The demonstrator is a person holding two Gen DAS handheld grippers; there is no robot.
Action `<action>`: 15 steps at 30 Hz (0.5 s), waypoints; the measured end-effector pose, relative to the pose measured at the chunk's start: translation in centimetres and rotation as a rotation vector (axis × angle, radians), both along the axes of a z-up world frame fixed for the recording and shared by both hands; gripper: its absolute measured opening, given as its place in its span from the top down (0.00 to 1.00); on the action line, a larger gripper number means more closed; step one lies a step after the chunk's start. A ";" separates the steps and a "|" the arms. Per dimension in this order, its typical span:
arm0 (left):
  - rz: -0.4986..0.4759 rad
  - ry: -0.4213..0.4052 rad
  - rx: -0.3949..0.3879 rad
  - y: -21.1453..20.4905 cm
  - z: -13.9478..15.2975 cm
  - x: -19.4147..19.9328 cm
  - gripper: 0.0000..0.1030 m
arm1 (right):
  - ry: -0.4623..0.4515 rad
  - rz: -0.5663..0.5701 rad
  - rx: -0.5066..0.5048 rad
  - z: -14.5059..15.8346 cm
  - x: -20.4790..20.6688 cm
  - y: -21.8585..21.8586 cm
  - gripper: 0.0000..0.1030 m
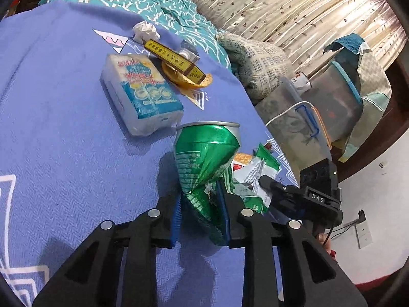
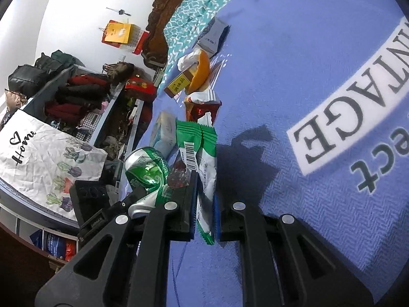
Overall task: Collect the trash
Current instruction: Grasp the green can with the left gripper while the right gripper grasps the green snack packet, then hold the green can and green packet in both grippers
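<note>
My left gripper [image 1: 202, 212] is shut on a crushed green can [image 1: 204, 158], held above the blue bedspread [image 1: 64, 140]. The can also shows in the right wrist view [image 2: 147, 174]. My right gripper [image 2: 205, 212] is shut on a green and white snack wrapper [image 2: 202, 153], which shows just right of the can in the left wrist view [image 1: 255, 176]. Farther back on the bed lie a tissue pack [image 1: 140, 92], a yellow box [image 1: 173, 58], an orange peel [image 1: 189, 81], a crumpled tissue [image 1: 145, 32] and a red wrapper [image 2: 202, 105].
Lidded plastic storage boxes [image 1: 294, 125] and bedding stand beside the bed before a curtain [image 1: 294, 7]. In the right wrist view, shelves of clothes and bags [image 2: 76, 94] line the wall, and a small grey carton [image 2: 213, 35] lies on the bed.
</note>
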State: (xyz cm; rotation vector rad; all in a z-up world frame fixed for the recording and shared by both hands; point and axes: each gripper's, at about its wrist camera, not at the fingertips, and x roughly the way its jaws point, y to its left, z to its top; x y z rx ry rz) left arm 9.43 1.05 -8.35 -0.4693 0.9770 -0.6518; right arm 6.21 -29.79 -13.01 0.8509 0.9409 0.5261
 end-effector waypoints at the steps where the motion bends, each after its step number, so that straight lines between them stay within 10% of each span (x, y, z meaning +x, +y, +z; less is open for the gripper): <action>1: 0.000 0.000 -0.004 0.0 0.0 0.0 0.79 | 0.001 0.000 -0.002 0.0 0.0 0.0 0.87; 15: 0.003 0.008 -0.045 0.6 -0.1 0.0 0.81 | 0.005 -0.004 0.008 0.1 0.2 0.0 0.87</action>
